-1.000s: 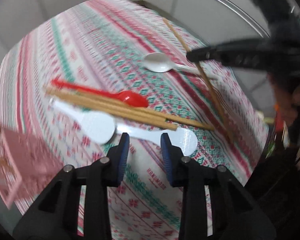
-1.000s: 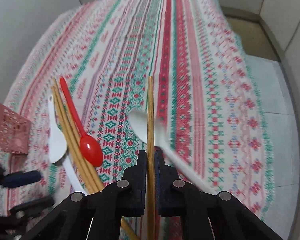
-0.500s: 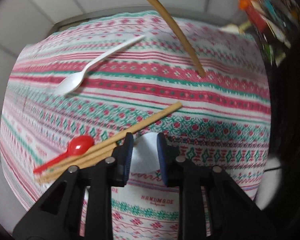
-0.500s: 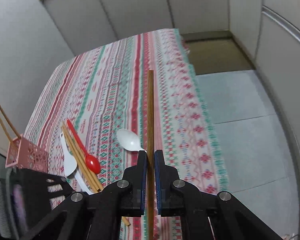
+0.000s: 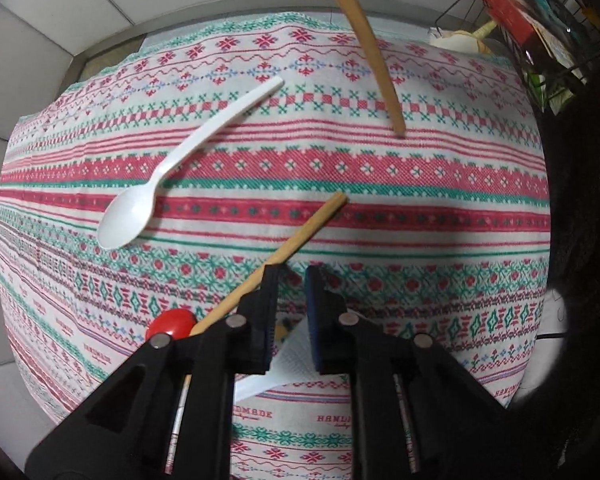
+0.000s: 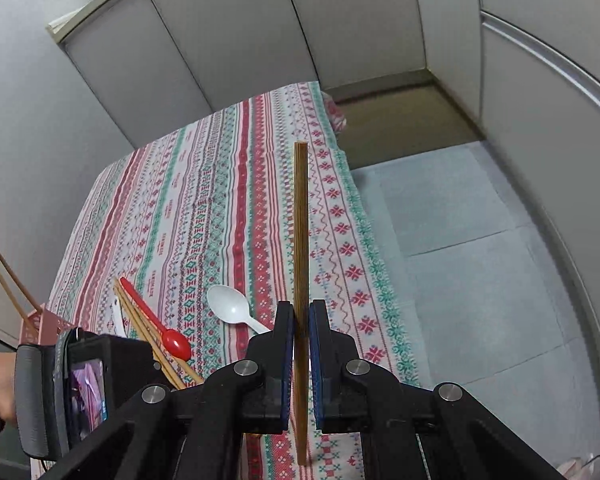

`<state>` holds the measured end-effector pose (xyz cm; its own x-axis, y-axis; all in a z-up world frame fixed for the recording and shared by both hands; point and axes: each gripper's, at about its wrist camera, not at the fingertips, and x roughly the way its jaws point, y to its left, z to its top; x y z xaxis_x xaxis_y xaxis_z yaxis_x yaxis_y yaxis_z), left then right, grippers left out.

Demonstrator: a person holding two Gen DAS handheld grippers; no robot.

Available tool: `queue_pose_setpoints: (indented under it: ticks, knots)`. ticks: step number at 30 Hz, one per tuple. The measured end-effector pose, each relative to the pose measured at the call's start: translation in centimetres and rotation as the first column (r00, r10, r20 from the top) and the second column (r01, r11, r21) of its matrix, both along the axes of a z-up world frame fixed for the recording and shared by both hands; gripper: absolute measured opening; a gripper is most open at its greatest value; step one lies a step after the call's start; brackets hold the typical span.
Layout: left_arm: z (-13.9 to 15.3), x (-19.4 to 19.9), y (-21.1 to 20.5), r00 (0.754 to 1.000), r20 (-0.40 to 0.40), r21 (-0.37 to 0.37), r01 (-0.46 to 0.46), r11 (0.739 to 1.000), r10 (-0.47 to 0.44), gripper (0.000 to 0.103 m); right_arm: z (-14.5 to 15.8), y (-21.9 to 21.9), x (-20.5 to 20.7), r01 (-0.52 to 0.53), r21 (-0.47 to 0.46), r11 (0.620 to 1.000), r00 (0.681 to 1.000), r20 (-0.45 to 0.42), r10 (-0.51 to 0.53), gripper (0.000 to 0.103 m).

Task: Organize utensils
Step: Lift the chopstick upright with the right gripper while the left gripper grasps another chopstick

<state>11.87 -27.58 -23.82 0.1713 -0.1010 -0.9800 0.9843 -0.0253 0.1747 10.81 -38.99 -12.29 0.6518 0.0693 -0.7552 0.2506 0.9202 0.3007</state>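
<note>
My right gripper (image 6: 300, 320) is shut on a wooden chopstick (image 6: 301, 232) and holds it high above the patterned tablecloth (image 6: 204, 200); the same chopstick (image 5: 364, 40) hangs in the left wrist view. My left gripper (image 5: 290, 280) is open, low over a flat white plastic utensil (image 5: 288, 360) that lies between its fingers. Beside it lie a bundle of wooden chopsticks (image 5: 296, 240) and a red spoon (image 5: 170, 324). A white plastic spoon (image 5: 172, 172) lies further out, and shows too in the right wrist view (image 6: 232, 306).
A pink mesh basket (image 6: 40, 322) with two chopsticks (image 6: 4, 276) standing in it sits at the table's left edge. A wire rack with packets (image 5: 540, 20) stands beyond the table's far right corner. Grey cabinets (image 6: 220, 40) surround the table.
My right gripper has lifted the chopstick well above the table. My left gripper has swung around and moved in over the flat white utensil, its fingers narrowing around it.
</note>
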Motion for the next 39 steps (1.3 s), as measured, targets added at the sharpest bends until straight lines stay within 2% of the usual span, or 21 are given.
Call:
queue_pose_setpoints:
  ticks: [3, 9, 13, 17, 23, 30, 32, 35, 39]
  knots:
    - [-0.1, -0.3, -1.3, 0.998, 0.031, -0.003, 0.047, 0.999, -0.047, 0.017, 0.0, -0.2, -0.1, 0.006, 0.003, 1.0, 1.0, 0.0, -0.006, 0.006]
    - [-0.1, 0.5, -2.6, 0.999, 0.035, -0.01, 0.027, 1.0, -0.026, 0.019, 0.0, -0.4, -0.2, 0.009, 0.002, 1.0, 1.0, -0.003, -0.009, 0.006]
    - [-0.6, 1.0, -3.2, 0.997, 0.032, 0.005, 0.066, 0.998, -0.066, 0.022, 0.0, -0.5, -0.1, 0.007, 0.013, 1.0, 1.0, -0.001, -0.007, 0.006]
    - [-0.8, 1.4, -2.7, 0.998, 0.027, -0.004, 0.056, 0.998, -0.055, 0.021, -0.1, -0.7, -0.1, 0.015, 0.017, 1.0, 1.0, -0.004, -0.015, 0.006]
    - [-0.4, 2.0, -0.4, 0.996, -0.016, -0.092, -0.088, 0.992, 0.087, 0.017, 0.1, -0.8, -0.2, 0.02, 0.02, 1.0, 1.0, 0.002, -0.02, 0.006]
    - [0.4, 3.2, 2.1, 0.972, -0.01, -0.18, -0.232, 0.956, 0.234, 0.012, 0.8, -0.3, -0.4, 0.013, 0.026, 1.0, 1.0, 0.024, -0.013, 0.006]
    - [1.0, 3.6, 2.9, 0.959, -0.025, -0.202, -0.281, 0.938, 0.282, 0.012, 0.9, -0.2, -0.5, 0.013, 0.029, 1.0, 0.999, 0.029, -0.014, 0.006]
    - [1.7, 5.0, 3.6, 0.932, -0.066, -0.204, -0.361, 0.91, 0.355, 0.012, 1.0, -0.2, -0.6, 0.017, 0.039, 0.999, 0.999, 0.034, -0.018, 0.006]
    - [0.6, 6.0, 3.3, 0.925, -0.043, -0.149, -0.379, 0.913, 0.377, 0.011, 1.0, -0.3, -0.7, 0.023, 0.054, 0.998, 0.999, 0.038, -0.025, 0.006]
